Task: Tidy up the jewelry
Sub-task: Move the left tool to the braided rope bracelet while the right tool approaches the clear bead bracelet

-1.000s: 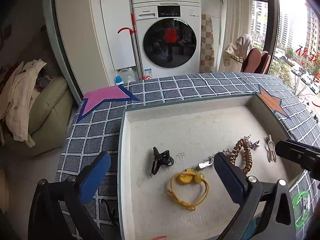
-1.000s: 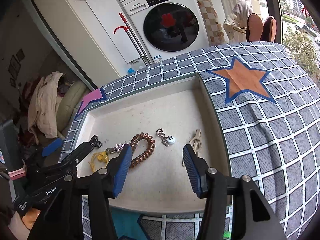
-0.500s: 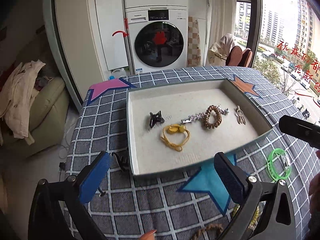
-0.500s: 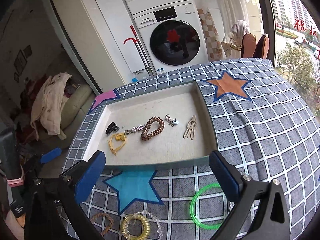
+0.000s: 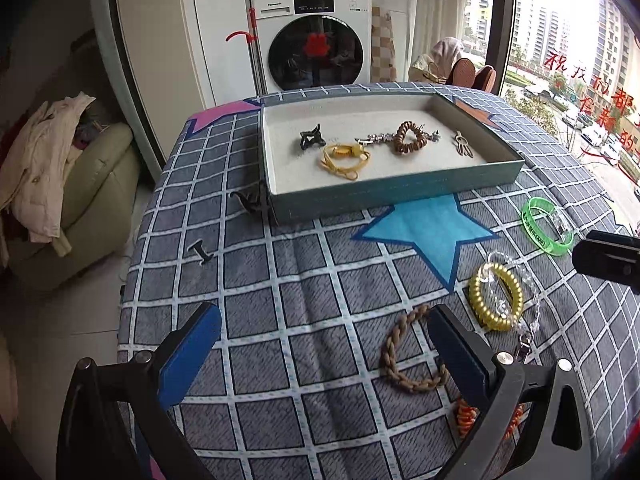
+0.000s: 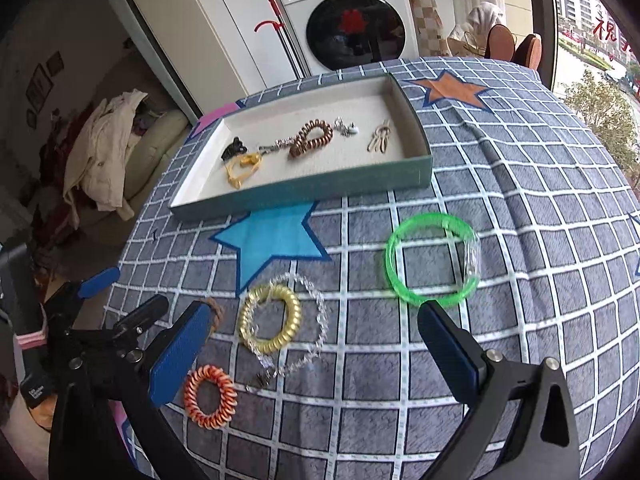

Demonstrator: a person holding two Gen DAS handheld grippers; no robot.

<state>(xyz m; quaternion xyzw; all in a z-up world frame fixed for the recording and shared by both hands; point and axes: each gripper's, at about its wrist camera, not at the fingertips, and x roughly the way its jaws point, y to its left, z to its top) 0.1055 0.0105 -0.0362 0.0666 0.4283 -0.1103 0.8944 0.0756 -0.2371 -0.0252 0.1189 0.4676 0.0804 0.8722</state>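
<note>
1. The tray (image 5: 396, 190), close beneath both cameras a second ago, is now being viewed from well back across the cloth (image 6: 520, 208).
2. Bracelets (image 6: 432, 258) outside the tray are now being shown lying on the cloth.
3. The left gripper (image 5: 320, 354) and right gripper (image 6: 316, 346) are being held spread and empty, as before.

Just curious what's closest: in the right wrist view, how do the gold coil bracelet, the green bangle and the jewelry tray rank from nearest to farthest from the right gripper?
1. gold coil bracelet: just ahead of the right gripper, toward its left finger.
2. green bangle: further ahead, on the right.
3. jewelry tray: farthest, beyond the blue star.
</note>
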